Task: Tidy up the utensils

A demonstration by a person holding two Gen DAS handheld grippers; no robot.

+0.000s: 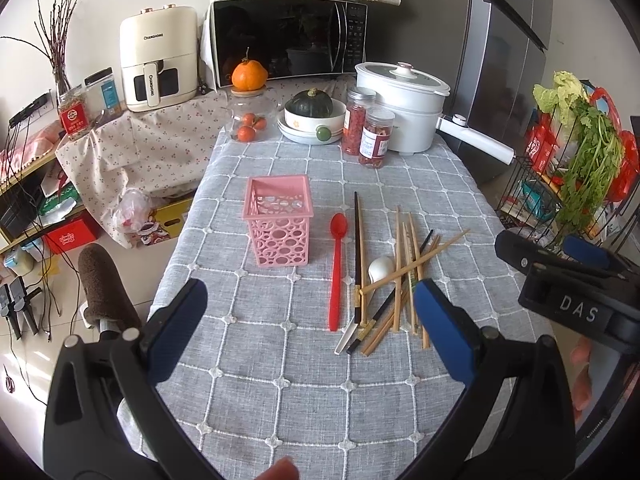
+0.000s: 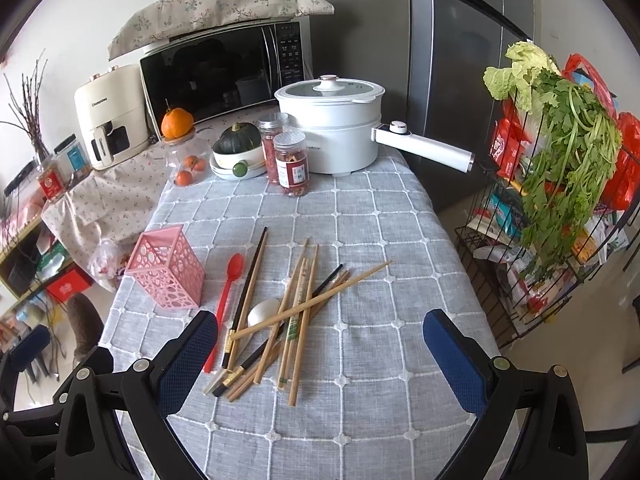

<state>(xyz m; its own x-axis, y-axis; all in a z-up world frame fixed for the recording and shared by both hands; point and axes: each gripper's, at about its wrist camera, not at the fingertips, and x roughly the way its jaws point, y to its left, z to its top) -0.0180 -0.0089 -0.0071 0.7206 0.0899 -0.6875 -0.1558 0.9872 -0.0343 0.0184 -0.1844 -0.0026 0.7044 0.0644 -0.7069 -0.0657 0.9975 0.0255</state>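
A pink perforated utensil holder (image 1: 280,224) (image 2: 166,276) stands empty on the grey checked tablecloth. To its right lie a red plastic spoon (image 1: 337,268) (image 2: 226,304), a white spoon (image 1: 380,270) (image 2: 262,312) and a loose pile of wooden and black chopsticks (image 1: 400,276) (image 2: 296,312). My left gripper (image 1: 310,312) is open and empty, above the near table, short of the utensils. My right gripper (image 2: 320,340) is open and empty, above the near ends of the chopsticks; it also shows in the left wrist view (image 1: 560,260) at the right.
At the table's back stand a white electric pot (image 2: 332,136) with a long handle, two red-filled jars (image 2: 286,160), a bowl with a green squash (image 2: 236,152) and a glass jar of oranges (image 2: 188,160). A microwave (image 1: 288,36) is behind. A wire vegetable rack (image 2: 560,200) stands right.
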